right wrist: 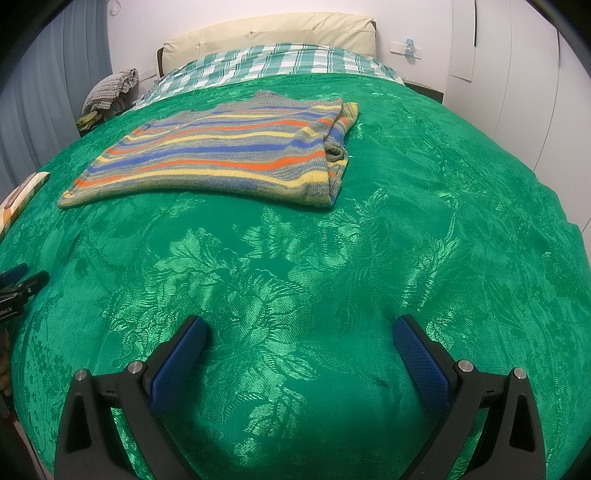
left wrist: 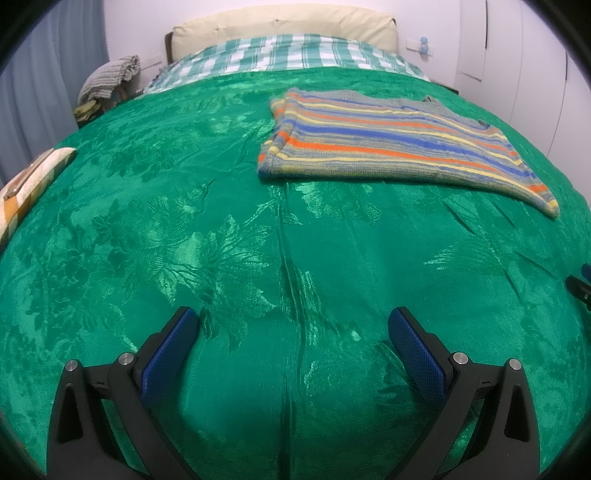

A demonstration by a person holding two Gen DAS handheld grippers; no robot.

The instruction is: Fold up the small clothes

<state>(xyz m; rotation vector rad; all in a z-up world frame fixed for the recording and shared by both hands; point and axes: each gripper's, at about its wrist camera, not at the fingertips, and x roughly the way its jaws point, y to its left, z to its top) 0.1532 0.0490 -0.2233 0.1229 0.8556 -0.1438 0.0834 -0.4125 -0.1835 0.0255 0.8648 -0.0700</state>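
A small knitted sweater (left wrist: 399, 144) with grey, blue, orange and yellow stripes lies flat on the green bedspread (left wrist: 184, 229), one side folded over. In the right wrist view the sweater (right wrist: 221, 158) sits far ahead and to the left, its folded edge toward the right. My left gripper (left wrist: 293, 321) hovers open over bare bedspread, well short of the sweater, nothing between its blue pads. My right gripper (right wrist: 301, 328) is likewise open and empty above the bedspread (right wrist: 406, 221). The tip of the right gripper shows at the left wrist view's right edge (left wrist: 580, 286).
A green-and-white checked sheet (left wrist: 288, 55) and cream headboard (left wrist: 284, 26) lie at the bed's far end. A heap of clothes (left wrist: 107, 81) sits at the far left corner. A patterned cushion (left wrist: 33, 181) lies at the left edge. White wardrobe doors (right wrist: 517, 74) stand on the right.
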